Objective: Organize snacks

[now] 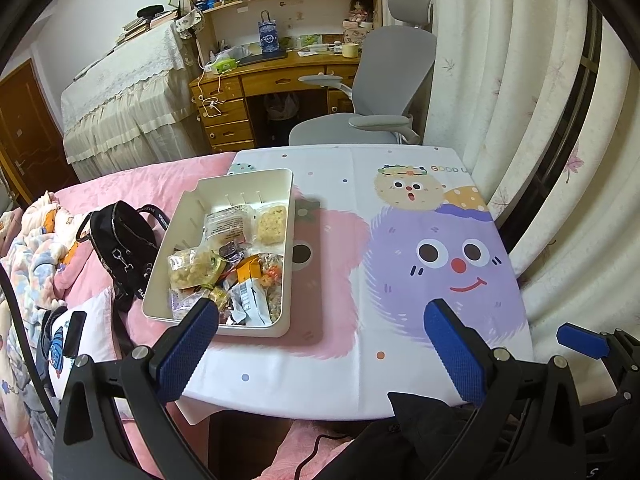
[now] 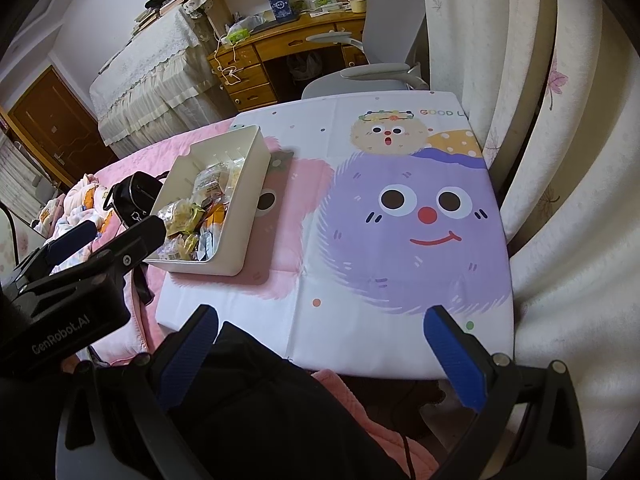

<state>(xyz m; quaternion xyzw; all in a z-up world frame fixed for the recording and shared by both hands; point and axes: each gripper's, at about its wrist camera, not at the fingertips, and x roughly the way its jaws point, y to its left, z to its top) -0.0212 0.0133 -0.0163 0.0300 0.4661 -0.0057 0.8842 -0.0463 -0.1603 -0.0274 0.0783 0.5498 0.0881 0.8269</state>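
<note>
Fingers on both tools spread wide, nothing held. I see my left gripper (image 1: 320, 344) w/ its blue ribbed pads (image 1: 188, 350) apart above the near edge of the table cover; left pad overlaps the near rim of the bin in that view, can't tell if touching. My right gripper (image 2: 322, 354) same: blue pads (image 2: 454, 356) far apart, empty, low over the near edge of the cover, dark sleeve fabric under its left pad.

Next out: white cartoon-print tablecloth w/ purple fuzzy face (image 1: 440, 264), flat on a small table. On its left part sits the white rectangular plastic bin (image 1: 276, 216) holding the assorted wrapped snack packets (image 1: 224, 268): pale puffed-snack bag, orange pack, grey/white pack near the front; clear-wrapped yellowish cake and a labelled bag toward the back. All snacks inside the bin.

Just left of bin, on pink quilted bedding (image 1: 120, 188): black zip handbag w/ strap (image 1: 120, 248), close beside the bin wall.

Far: grey mesh office chair (image 1: 380, 92) behind the table, wooden desk w/ drawers and bookshelf (image 1: 256, 80), cream pleated curtain (image 1: 520, 60) at right.
</note>
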